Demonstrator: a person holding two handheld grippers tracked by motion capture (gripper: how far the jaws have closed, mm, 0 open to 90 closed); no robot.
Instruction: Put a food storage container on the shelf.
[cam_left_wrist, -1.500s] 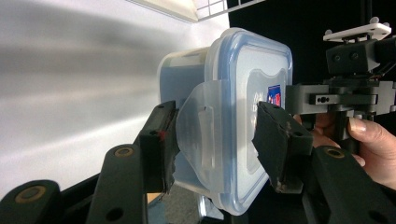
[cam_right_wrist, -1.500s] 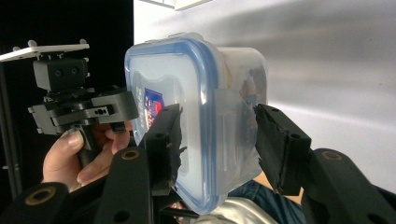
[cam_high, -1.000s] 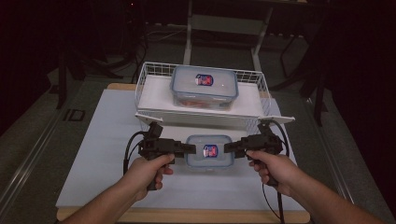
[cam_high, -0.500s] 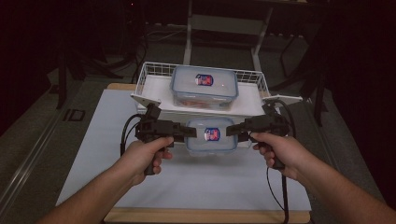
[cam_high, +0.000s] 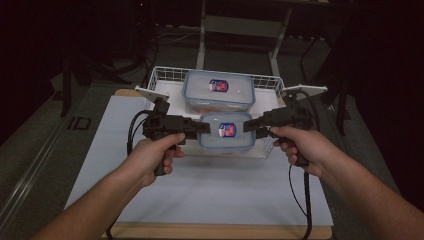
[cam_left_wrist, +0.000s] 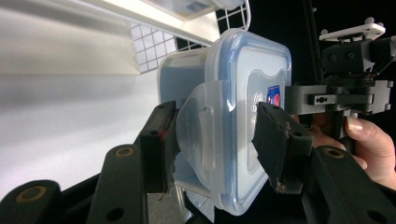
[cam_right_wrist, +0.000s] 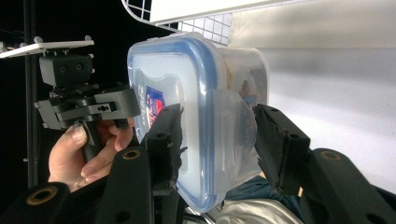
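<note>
A: Box (cam_high: 225, 131), clear plastic with a blue-rimmed lid, held off the surface (cam_high: 200, 190) between both grippers, right at the front rail of the basket (cam_high: 165, 75).

B: How do the fingers sit on it?

A: The left gripper (cam_high: 202, 127) has its fingers (cam_left_wrist: 159, 144) closed on the box's left end. In the left gripper view (cam_left_wrist: 215, 147) one pad presses under the box by the latch flap, the other lies on the lid near the label. The opening is about as deep as the box, neither wide nor narrow.

B: And the right one?

A: Same hold, mirrored. The right gripper (cam_high: 247, 125) grips the right end; in its own view (cam_right_wrist: 217, 144) one finger (cam_right_wrist: 166, 140) rests on the lid and the other on the underside beside the flap.

B: Anything one view adds?

A: The high view shows a second box (cam_high: 218, 89) lying in the basket behind the held one. The right gripper view shows brown food (cam_right_wrist: 243, 88) through the held box's wall, and the left hand (cam_right_wrist: 88, 154) on its handle. The left gripper view shows the right hand (cam_left_wrist: 373, 149) likewise.
</note>
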